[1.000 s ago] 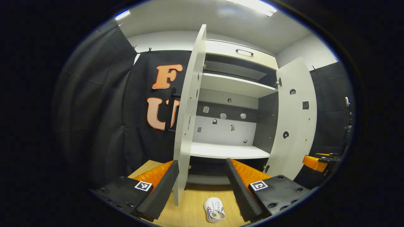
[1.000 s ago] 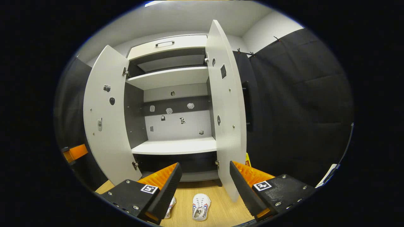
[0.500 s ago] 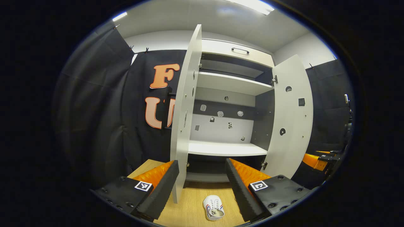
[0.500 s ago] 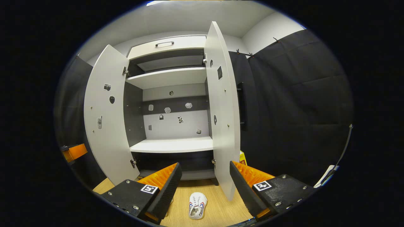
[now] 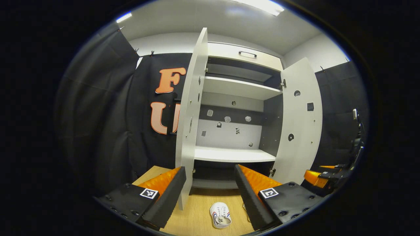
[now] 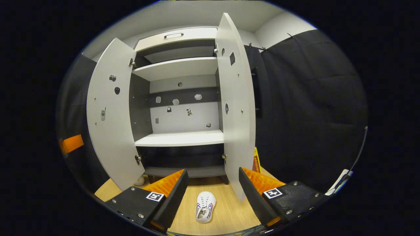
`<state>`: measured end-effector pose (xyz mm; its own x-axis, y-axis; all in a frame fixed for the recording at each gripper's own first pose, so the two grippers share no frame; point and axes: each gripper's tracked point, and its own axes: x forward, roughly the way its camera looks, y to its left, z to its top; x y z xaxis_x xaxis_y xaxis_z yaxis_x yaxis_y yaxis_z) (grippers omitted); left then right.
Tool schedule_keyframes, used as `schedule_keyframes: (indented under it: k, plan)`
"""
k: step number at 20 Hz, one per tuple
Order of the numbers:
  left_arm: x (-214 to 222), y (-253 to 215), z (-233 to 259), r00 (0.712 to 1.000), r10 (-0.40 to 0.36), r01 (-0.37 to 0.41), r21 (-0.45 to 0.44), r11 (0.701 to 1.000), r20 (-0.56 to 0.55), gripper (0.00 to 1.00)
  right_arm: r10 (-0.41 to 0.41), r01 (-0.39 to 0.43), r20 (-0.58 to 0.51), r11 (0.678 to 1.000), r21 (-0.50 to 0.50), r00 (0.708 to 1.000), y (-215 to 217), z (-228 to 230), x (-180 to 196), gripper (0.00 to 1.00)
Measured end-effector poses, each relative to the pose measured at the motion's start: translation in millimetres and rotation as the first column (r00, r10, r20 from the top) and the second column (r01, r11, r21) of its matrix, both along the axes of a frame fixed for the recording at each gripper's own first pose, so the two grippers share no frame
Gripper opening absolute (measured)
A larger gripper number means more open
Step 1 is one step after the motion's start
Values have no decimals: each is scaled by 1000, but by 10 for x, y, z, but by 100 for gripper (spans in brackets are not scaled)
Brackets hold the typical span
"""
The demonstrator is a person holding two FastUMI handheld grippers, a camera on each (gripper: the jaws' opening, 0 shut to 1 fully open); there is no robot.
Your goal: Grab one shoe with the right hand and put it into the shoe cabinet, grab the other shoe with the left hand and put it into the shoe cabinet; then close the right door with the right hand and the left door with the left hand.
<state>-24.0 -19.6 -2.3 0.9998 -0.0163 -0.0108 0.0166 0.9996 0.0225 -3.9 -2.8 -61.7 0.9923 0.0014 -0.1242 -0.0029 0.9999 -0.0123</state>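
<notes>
While both doors stand wide, the right gripper [image 6: 211, 193] hangs spread above a white shoe [image 6: 205, 211] at bottom centre. The left gripper [image 5: 210, 193] is spread too. A descent off-centre could nudge the shoe away, or clip the right door [image 6: 237, 108].

Two handheld grippers, black and orange

The left gripper [image 5: 210, 183] had two black foam-faced fingers [image 5: 165, 200] backed by ribbed orange plastic, each rising from a black plate studded with round screws and marked with a small square black-and-white tag [image 5: 148, 193]. The right gripper [image 6: 212, 188] matched it: black pads, orange ribbing [image 6: 262, 180], screwed black plates, and a white tag [image 6: 272, 193] behind each finger
</notes>
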Motion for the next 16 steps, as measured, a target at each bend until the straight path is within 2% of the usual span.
schedule_keyframes:
  k: [5, 9, 13, 16]
  plan:
    - [-31, -6, -62, 1000, 2, -2, -12, 1000, -19, 97, -16, 20, -110, 999, 30, 994, -28, -688, 214, 94]
    - [-55, 49, -124, 999, 13, -13, -11, 1000, -34, 97, -9, 22, -232, 998, 54, 973, 3, -1425, 448, 94]
    - [-85, 130, -209, 998, 29, -29, -5, 1000, -56, 97, -21, 29, -339, 999, 19, 941, -15, -2095, 561, 94]
    - [-105, 218, -290, 996, 49, -49, 2, 999, -76, 97, -33, 9, -408, 998, -60, 912, -14, -2518, 662, 94]
